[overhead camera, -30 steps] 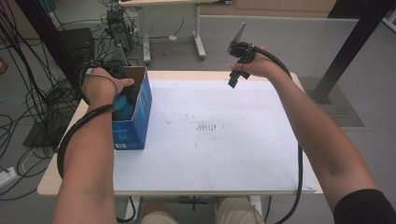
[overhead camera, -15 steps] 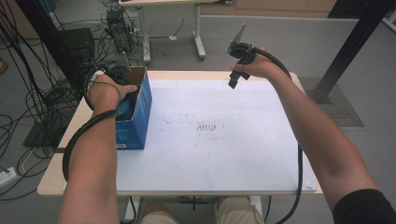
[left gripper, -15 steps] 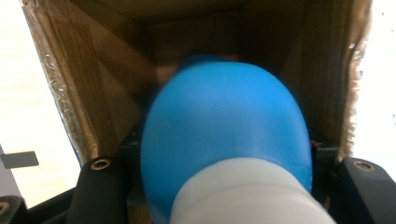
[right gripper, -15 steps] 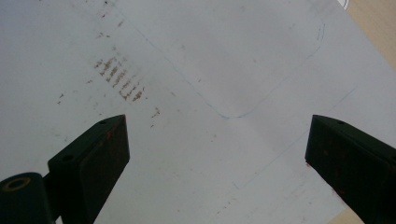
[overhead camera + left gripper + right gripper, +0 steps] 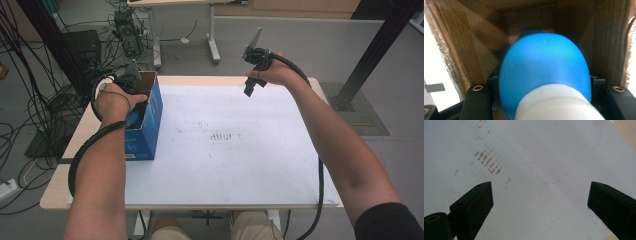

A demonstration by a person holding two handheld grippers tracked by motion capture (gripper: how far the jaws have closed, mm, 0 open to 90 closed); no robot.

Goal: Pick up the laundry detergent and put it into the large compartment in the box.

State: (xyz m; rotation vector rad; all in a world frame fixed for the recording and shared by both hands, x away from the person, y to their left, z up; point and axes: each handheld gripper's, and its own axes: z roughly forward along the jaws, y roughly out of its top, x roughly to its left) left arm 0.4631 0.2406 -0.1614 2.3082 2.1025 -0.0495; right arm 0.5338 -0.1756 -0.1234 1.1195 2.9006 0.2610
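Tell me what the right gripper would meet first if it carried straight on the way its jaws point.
Probably the white sheet on the table; the right gripper is open, nothing between its jaws.

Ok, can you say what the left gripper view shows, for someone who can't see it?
A blue rounded object with a white ribbed end sits clamped in the left gripper, inside a brown cardboard box. The gripper's black jaws stand close on either side of it. Bright white surface shows past the box's left flap.
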